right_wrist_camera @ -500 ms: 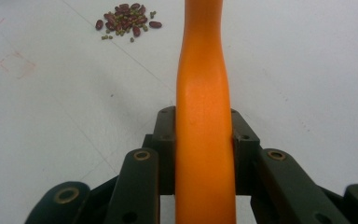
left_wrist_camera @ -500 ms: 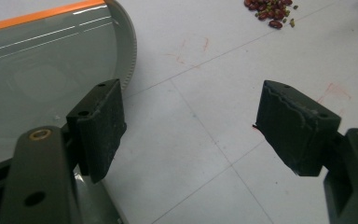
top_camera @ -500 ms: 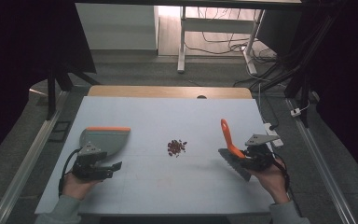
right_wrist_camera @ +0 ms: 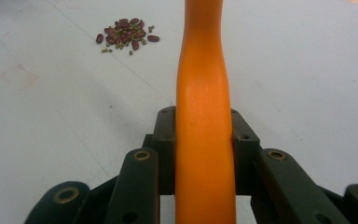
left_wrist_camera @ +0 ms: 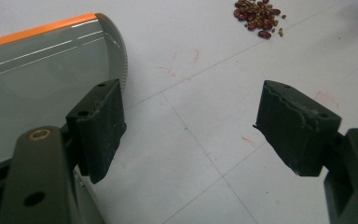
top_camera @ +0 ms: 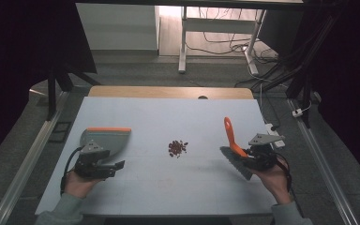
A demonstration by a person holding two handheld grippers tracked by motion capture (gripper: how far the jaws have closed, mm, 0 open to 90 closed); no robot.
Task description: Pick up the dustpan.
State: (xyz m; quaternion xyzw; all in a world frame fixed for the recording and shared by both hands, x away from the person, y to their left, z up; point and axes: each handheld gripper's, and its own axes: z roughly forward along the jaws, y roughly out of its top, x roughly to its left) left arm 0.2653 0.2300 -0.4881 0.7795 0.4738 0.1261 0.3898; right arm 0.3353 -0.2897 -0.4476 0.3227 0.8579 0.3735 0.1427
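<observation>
One dustpan (top_camera: 104,140), one brush (top_camera: 233,143), one bean pile (top_camera: 177,147), two grippers.

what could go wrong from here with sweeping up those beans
1. The left tongs stand open beside the dustpan, not gripping it, so the pan could slide when the brush pushes beans against it.
2. The right tongs clamp the brush by its smooth orange handle, so it may twist in the grip.
3. The beans lie loose in a small pile; a quick stroke could scatter them across the table.
</observation>
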